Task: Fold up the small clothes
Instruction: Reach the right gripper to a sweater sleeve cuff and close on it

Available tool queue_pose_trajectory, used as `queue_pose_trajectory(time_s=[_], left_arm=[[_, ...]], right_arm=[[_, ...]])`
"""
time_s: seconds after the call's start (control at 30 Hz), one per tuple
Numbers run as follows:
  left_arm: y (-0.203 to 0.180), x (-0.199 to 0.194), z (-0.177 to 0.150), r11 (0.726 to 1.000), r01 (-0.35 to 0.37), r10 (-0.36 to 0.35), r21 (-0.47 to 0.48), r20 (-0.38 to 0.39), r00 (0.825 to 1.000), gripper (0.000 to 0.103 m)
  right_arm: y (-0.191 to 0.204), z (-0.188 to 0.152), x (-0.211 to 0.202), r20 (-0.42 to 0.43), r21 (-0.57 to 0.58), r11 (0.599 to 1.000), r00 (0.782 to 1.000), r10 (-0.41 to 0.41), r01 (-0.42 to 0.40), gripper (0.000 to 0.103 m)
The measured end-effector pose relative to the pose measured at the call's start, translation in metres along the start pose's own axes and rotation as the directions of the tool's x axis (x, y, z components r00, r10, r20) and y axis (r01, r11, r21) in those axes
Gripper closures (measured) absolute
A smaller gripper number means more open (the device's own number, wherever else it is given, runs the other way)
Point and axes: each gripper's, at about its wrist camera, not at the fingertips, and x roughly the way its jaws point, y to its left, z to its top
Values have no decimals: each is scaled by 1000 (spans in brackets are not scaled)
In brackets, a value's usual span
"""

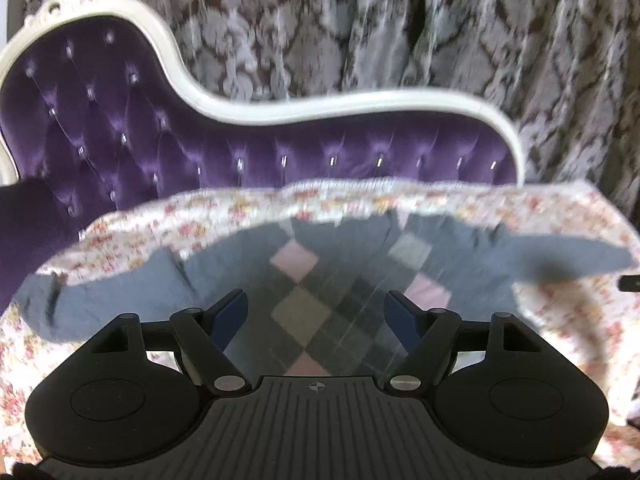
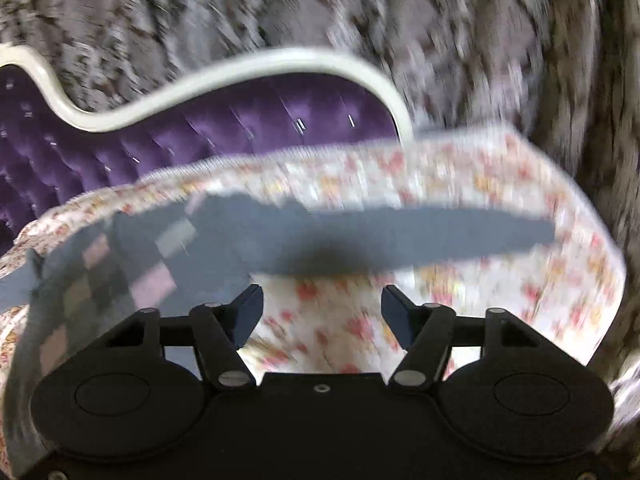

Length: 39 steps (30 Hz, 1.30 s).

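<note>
Grey sweater (image 1: pixel 316 280) w/ pink, beige and dark diamond pattern on its front is lying spread on a floral sheet (image 1: pixel 568 312) that is covering the seat of a purple tufted sofa (image 1: pixel 168 148). One plain grey sleeve (image 1: pixel 560 254) is stretching out toward the right side of the sheet; in the right wrist view the same sleeve (image 2: pixel 440 236) is running across the middle of the frame over the floral sheet (image 2: pixel 500 200), w/ the patterned body of the sweater (image 2: pixel 132 264) at far left.

Left tongs (image 1: pixel 316 312) are standing wide apart, nothing between them, hanging over the patterned chest of the sweater; whether they are touching the cloth, can't tell.

Right tongs (image 2: pixel 322 312) are also spread wide and gripping nothing, sitting over bare floral sheet just near the sleeve's lower edge, apart from it as far as the blur allows.

Sofa back w/ its cream carved frame (image 1: pixel 280 108) is rising behind the sheet, button tufts showing along the velvet. Behind that, a grey-and-brown damask curtain (image 1: pixel 440 32) is filling the background. Right wrist view is heavily smeared, so fine detail there is unreadable; sofa (image 2: pixel 200 140) and curtain (image 2: pixel 360 12) are still recognisable.
</note>
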Motion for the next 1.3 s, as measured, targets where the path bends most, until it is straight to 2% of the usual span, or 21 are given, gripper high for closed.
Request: queue_pose_trajectory(time_s=[0.1,0.33,0.53,0.6,0.77,0.8,0.9,1.1,1.17,1.2,1.23,1.3], left_arm=[[-1,30,-4,999,3,-4,-35,-39,999,29],[-5,98,-13,997,-78,76,-14,-109,991,29],[-3,138,-32,997,-56,45,-45,-215,976,28],[0,135,-43,996,-55,43,-73,-152,987,25],[1,131,-54,998,-42,38,-42,-100,994,16],[0,132,-53,998,-41,35,-54,-101,994,12],[4,136,-53,996,-37,28,-78,-110,994,6],[3,141,-54,996,-34,25,-78,-112,993,4],[3,140,-54,997,-37,28,-75,-112,993,4],[3,140,-55,997,-37,28,-74,-112,993,4],[4,139,-55,997,-37,28,-74,-112,993,4],[4,140,-55,997,-35,26,-75,-115,993,4]], right_arm=[[-25,-15,26,-29,28,999,999,-19,19,42],[-92,-18,63,0,140,988,998,-69,68,45],[-141,-9,90,17,247,962,992,-124,116,45],[-156,-7,98,20,288,950,991,-132,121,45],[-189,-6,114,57,390,916,990,-132,99,45],[-194,-5,117,65,411,907,989,-130,92,45],[-209,1,125,86,468,881,988,-126,71,45],[-240,11,143,140,589,808,985,-98,-3,46],[-246,14,148,131,611,792,985,-115,12,64],[-249,16,151,109,616,787,985,-132,37,85],[-250,16,151,100,617,785,985,-139,49,92],[-251,16,147,103,616,786,984,-144,50,92]])
